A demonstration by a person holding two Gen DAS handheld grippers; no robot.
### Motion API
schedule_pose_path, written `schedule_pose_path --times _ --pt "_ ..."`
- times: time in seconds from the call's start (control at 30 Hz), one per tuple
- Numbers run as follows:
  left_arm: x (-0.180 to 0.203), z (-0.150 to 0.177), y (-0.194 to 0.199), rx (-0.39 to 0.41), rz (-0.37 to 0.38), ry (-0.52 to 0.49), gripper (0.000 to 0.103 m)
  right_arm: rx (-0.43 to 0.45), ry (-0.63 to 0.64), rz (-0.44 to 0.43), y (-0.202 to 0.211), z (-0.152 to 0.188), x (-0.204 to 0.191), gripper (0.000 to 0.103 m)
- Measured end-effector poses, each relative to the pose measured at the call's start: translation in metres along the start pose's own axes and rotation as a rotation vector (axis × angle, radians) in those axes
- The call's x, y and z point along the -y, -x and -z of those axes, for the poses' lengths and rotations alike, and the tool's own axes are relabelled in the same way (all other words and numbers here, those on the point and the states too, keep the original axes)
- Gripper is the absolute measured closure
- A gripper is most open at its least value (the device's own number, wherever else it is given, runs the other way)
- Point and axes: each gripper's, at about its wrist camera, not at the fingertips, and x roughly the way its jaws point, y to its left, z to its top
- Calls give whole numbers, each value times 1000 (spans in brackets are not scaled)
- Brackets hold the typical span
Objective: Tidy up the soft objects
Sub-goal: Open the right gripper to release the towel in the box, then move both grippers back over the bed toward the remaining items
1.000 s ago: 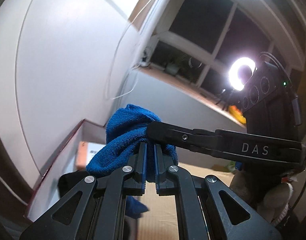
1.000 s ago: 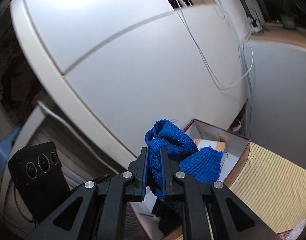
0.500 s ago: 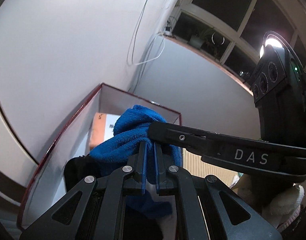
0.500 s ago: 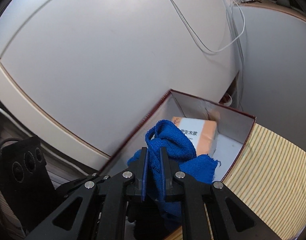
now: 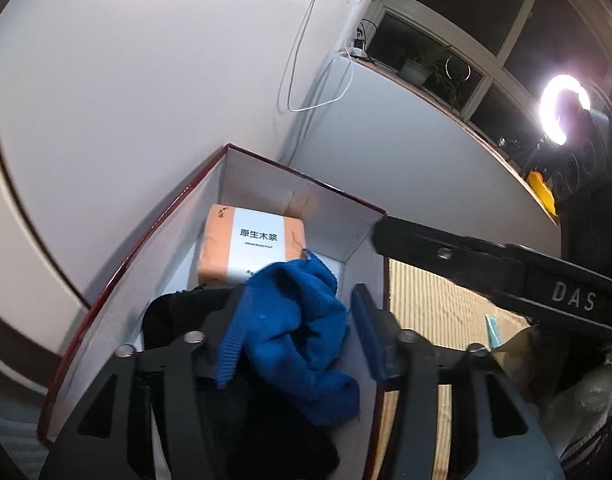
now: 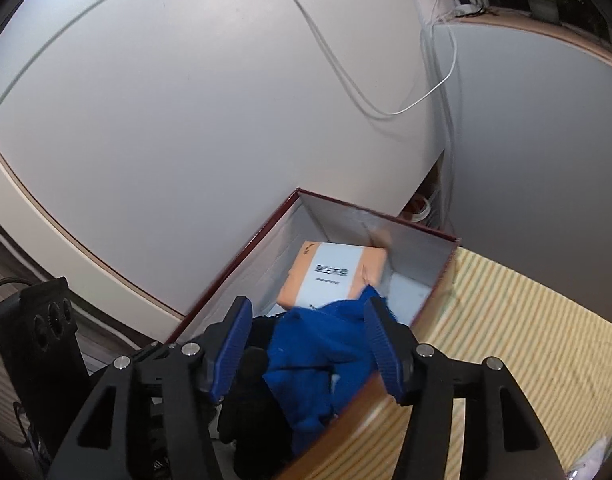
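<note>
A blue knitted cloth (image 5: 302,328) lies loose inside a white box with a dark red rim (image 5: 154,232), on top of a black cloth (image 5: 174,316). An orange and white tissue pack (image 5: 252,248) lies at the box's far end. My left gripper (image 5: 298,304) is open above the blue cloth, jaws on either side of it. My right gripper (image 6: 306,328) is open too, above the same blue cloth (image 6: 314,368), with the tissue pack (image 6: 334,276) beyond it. The right gripper's arm crosses the left wrist view (image 5: 506,268).
The box (image 6: 246,252) stands against a white wall, on a striped yellow mat (image 6: 506,340). White cables hang on the wall (image 6: 386,92). A ring light (image 5: 564,108) glares at the window. A plush toy (image 5: 578,392) lies at right.
Both grippers came down over the box and opened. The blue cloth left their jaws and now lies in the box.
</note>
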Motion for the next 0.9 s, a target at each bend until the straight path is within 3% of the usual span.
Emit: schedule_pose_path --times 0.13,0.23,0.43,0.73,0.9 --pt "5 4 11 14 14 -15 48 17 22 19 28 15 8 44" --pt "14 14 28 44 37 -38 41 36 37 25 52 32 18 43" --pt "44 42 54 82 87 -120 40 88 32 101 122 92 54 43" --pt "95 88 47 25 215 -178 38 222 -89 231 221 182 113 41" --pt "126 108 34 -15 245 -254 38 197 -90 333 233 225 127 36"
